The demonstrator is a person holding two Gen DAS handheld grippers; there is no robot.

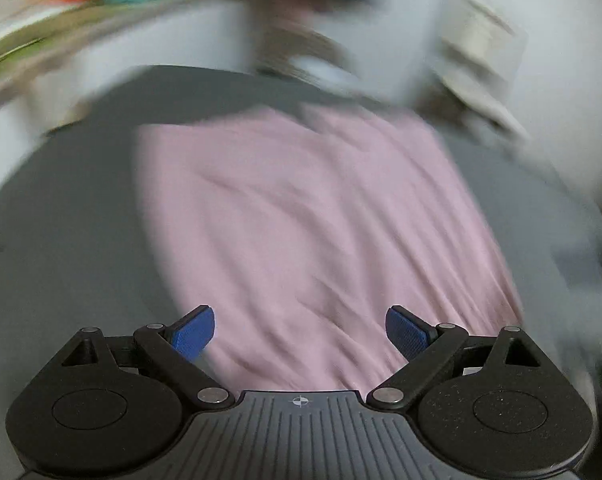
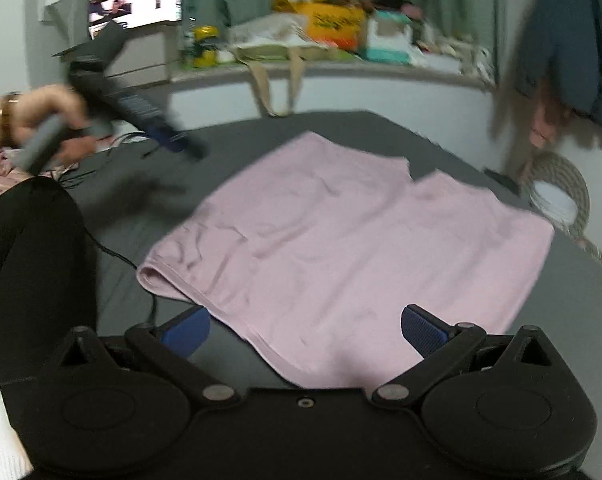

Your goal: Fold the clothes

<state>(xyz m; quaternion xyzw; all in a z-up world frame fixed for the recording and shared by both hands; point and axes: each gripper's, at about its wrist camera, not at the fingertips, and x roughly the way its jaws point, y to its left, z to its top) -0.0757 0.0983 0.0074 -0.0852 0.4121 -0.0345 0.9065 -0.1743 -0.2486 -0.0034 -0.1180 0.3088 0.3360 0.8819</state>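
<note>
Left wrist cam: low over the near hem of the pink garment [image 1: 321, 220], facing along it toward the wall, heavy motion blur. Right wrist cam: low at the garment's corner, facing the cluttered windowsill [image 2: 341, 64]. Both share the garment and dark bed [image 2: 581, 300].

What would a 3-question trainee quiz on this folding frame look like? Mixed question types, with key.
1. True or false: the right gripper is shut on the pink garment.
2. What does the pink garment lie on? A) a dark grey surface B) a wooden floor C) a white tray
3. In the right wrist view, what does the person's hand hold?

Key
1. False: its jaws stand open, nothing between the pads.
2. A
3. The left gripper, raised above the surface, off the garment; the left wrist view shows it open.
</note>
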